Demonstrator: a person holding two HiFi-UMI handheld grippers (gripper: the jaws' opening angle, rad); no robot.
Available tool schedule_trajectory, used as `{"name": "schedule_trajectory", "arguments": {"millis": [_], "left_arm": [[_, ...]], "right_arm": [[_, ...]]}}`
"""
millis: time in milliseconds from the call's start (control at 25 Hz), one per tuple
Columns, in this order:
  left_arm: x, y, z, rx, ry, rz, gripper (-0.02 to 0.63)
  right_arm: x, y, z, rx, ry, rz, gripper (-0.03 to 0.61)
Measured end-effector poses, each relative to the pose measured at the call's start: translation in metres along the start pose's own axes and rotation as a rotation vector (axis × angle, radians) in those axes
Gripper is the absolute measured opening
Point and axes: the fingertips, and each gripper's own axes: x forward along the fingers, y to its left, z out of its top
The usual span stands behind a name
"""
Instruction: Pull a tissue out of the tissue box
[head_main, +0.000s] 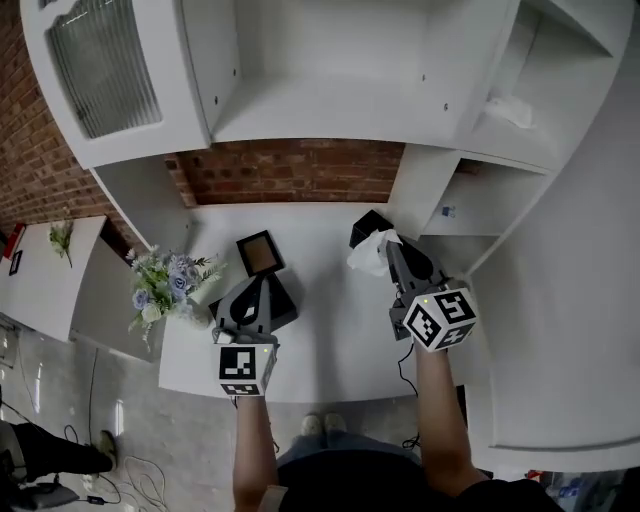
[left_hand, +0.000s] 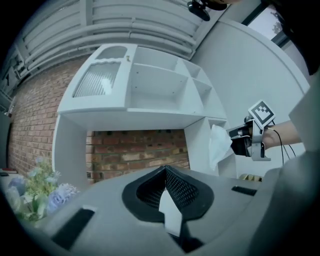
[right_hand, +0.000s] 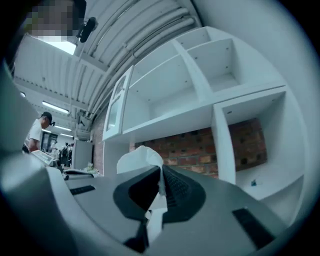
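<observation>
- Right gripper (head_main: 388, 244), lower right, clamped on tissue (head_main: 368, 256) hanging free; pull seemingly done.
- Left gripper (head_main: 261, 284), lower centre, jaws together.
- Next: setting tissue down, loosening grip.

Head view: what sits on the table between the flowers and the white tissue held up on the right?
In the head view, a black-framed box with a brown top sits between the flowers and the tissue.

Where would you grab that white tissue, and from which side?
Pinch a bunched fold at one edge, coming in level from the side, as the right gripper does: the tissue is limp and hangs from that pinch, so one fold carries it all.
</observation>
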Motion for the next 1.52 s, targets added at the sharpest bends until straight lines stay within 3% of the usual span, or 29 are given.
{"name": "schedule_trajectory", "arguments": {"millis": [240, 440, 1520], "left_arm": [[0.022, -0.028, 0.009, 0.014, -0.018, -0.068, 0.008], [0.028, -0.038, 0.008, 0.018, -0.01, -0.092, 0.008], [0.024, -0.047, 0.002, 0.017, 0.007, -0.102, 0.008]], "right_arm": [[-0.05, -0.032, -0.022, 0.083, -0.071, -0.155, -0.002], [-0.069, -0.044, -0.045, 0.14, -0.062, -0.21, -0.002], [-0.062, -0.024, -0.049, 0.095, -0.013, -0.139, -0.002]]}}
